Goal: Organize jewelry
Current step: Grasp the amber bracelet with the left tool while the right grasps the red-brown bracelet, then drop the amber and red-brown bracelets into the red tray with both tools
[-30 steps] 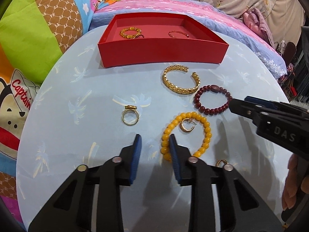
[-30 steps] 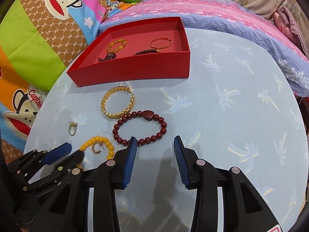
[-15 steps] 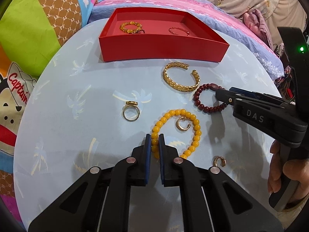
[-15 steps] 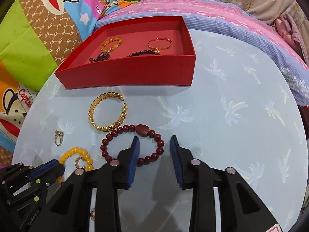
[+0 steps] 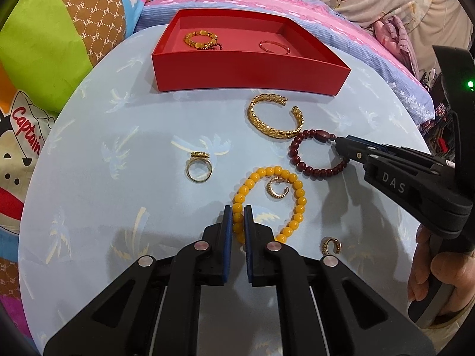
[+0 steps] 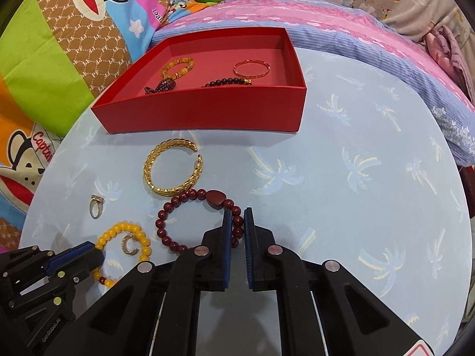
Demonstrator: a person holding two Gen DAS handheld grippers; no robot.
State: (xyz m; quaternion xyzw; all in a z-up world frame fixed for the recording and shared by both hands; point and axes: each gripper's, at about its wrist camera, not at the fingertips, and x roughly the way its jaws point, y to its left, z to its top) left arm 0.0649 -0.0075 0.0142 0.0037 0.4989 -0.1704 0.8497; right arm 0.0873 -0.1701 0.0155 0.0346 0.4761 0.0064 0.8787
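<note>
My left gripper (image 5: 237, 218) is shut on the yellow bead bracelet (image 5: 298, 198), which lies on the blue table; it also shows in the right wrist view (image 6: 118, 231). My right gripper (image 6: 237, 222) is shut on the dark red bead bracelet (image 6: 178, 201), also seen in the left wrist view (image 5: 308, 169). A gold cuff bangle (image 5: 274, 117) lies between them and the red box (image 5: 246, 74). The box holds a yellow bracelet (image 6: 178, 66), a thin gold bangle (image 6: 251, 68) and dark beads (image 6: 228, 82).
A gold ring (image 5: 199, 166) lies left of the yellow bracelet. A small open gold ring (image 5: 277, 187) lies inside the yellow bracelet and another (image 5: 331, 246) at the front right. Colourful bedding (image 5: 59, 44) surrounds the round table (image 6: 371, 178).
Both grippers moved forward and closed: the left on the yellow bracelet, the right on the dark red bracelet. One second ago both were open and behind the bracelets.
</note>
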